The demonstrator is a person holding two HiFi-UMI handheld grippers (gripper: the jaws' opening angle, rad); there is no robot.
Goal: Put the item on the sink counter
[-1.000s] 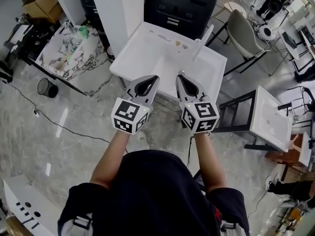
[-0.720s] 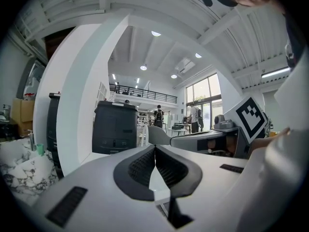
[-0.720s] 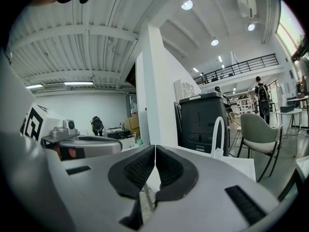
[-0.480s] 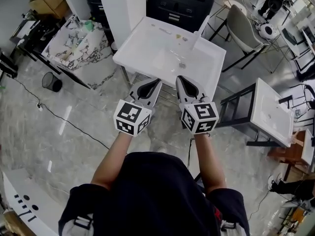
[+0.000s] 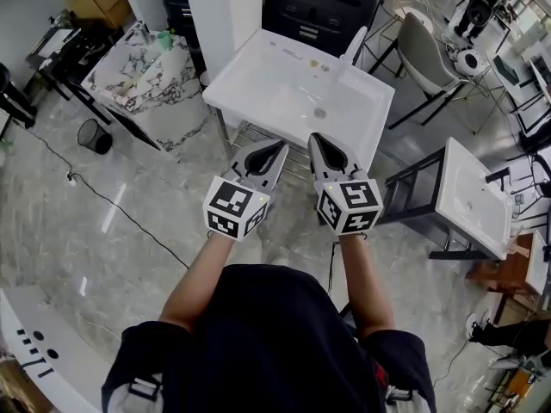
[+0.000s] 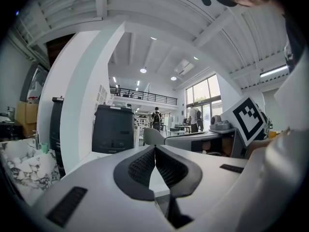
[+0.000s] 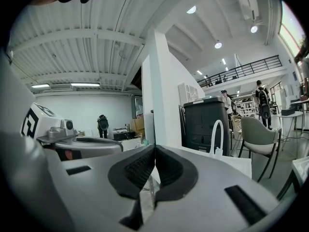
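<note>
Both my left gripper and right gripper, short of the sink, have fingers closed on nothing, so I may arrive itemless.

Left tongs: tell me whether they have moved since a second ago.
Yes. The left tongs have drawn back off the white sink counter's front edge, towards the person.

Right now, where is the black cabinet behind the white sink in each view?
Head view: black cabinet at top centre.
Left gripper view: cabinet left of centre.
Right gripper view: cabinet right of centre.
Shared landmark: the white pillar stands at its left in all three.
</note>
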